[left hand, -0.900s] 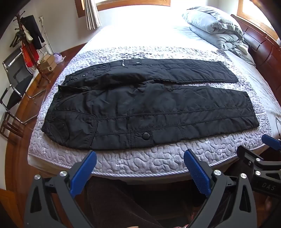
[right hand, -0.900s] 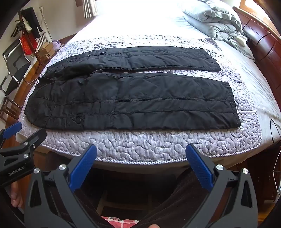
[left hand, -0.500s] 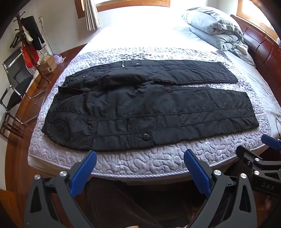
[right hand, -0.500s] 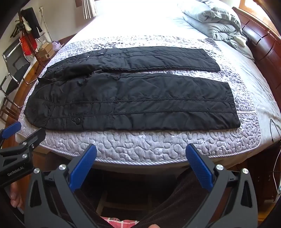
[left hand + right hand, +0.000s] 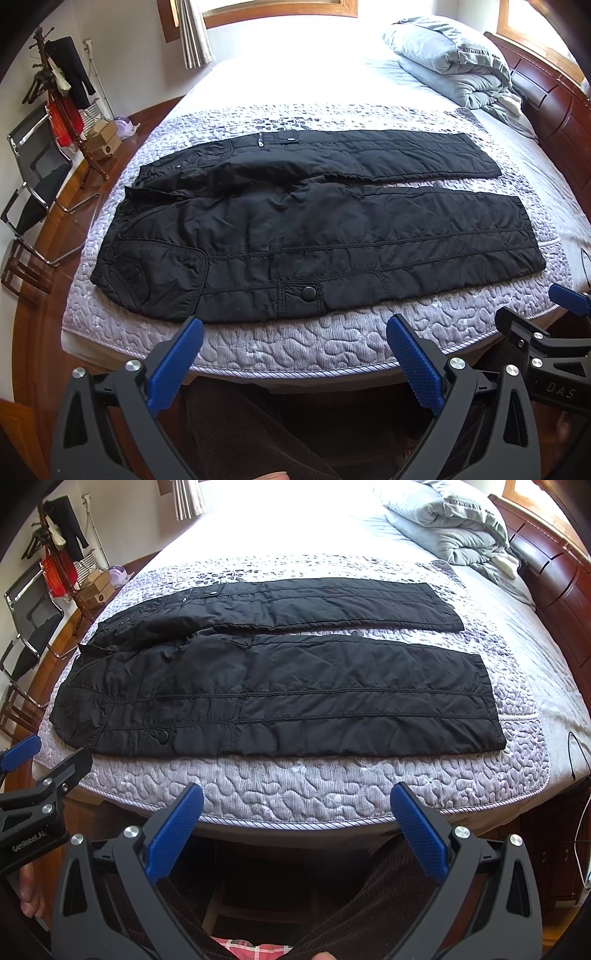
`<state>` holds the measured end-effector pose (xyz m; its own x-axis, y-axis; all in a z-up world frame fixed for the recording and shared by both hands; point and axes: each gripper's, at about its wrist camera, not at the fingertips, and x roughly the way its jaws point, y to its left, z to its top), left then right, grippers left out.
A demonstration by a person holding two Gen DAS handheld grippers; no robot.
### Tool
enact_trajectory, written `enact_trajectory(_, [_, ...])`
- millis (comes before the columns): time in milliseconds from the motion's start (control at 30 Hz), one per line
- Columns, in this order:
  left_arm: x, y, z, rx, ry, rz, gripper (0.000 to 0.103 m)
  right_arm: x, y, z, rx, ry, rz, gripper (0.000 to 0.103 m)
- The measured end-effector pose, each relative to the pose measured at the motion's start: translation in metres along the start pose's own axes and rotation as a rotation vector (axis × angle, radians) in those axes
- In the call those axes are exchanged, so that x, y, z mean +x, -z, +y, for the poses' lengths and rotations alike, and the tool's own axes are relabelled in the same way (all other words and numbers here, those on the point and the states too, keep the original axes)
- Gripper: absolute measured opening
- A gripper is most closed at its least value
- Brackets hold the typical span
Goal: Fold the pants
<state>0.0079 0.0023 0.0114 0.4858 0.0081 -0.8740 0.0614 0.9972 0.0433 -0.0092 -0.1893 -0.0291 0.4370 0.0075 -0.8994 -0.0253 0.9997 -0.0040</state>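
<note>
Black quilted pants (image 5: 314, 229) lie flat across the bed (image 5: 332, 343), waist to the left, both legs side by side and stretched to the right; they also show in the right wrist view (image 5: 280, 686). My left gripper (image 5: 293, 326) is open and empty, just short of the bed's near edge, below the pants' snap pocket. My right gripper (image 5: 297, 794) is open and empty at the near edge, below the near leg. Each gripper shows at the edge of the other's view.
A folded grey duvet (image 5: 454, 70) lies at the back right of the bed by the wooden headboard (image 5: 554, 110). A chair (image 5: 33, 184), a coat rack (image 5: 62, 96) and boxes stand on the wood floor to the left.
Both grippers have edged slightly towards the bed; the pants sit a little lower in the views. Nothing was grasped.
</note>
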Motion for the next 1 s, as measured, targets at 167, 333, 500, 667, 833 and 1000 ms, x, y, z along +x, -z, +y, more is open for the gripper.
enact_trajectory(167, [0.0009, 0.0045, -0.0043, 0.004, -0.002, -0.008, 0.100, -0.0001, -0.0001, -0.0014, -0.002, 0.001, -0.001, 0.101])
enact_trajectory(333, [0.0010, 0.0042, -0.0043, 0.004, -0.003, -0.007, 0.100, 0.0009, -0.0014, -0.0024, 0.000, 0.003, -0.001, 0.101])
enact_trajectory(500, [0.0010, 0.0045, -0.0043, 0.005, -0.004, -0.009, 0.100, 0.0053, -0.0066, -0.0057, 0.005, 0.003, -0.003, 0.101])
enact_trajectory(667, [0.0013, 0.0037, -0.0041, 0.007, -0.005, -0.008, 0.100, 0.0038, -0.0048, -0.0064, 0.004, 0.008, -0.006, 0.101])
enact_trajectory(833, [0.0010, 0.0043, -0.0041, 0.007, -0.005, -0.010, 0.100, 0.0040, -0.0045, -0.0084, 0.009, 0.009, -0.007, 0.101])
enact_trajectory(1000, [0.0011, 0.0042, -0.0039, 0.007, -0.004, -0.010, 0.100, 0.0047, -0.0046, -0.0095, 0.016, 0.012, -0.004, 0.101])
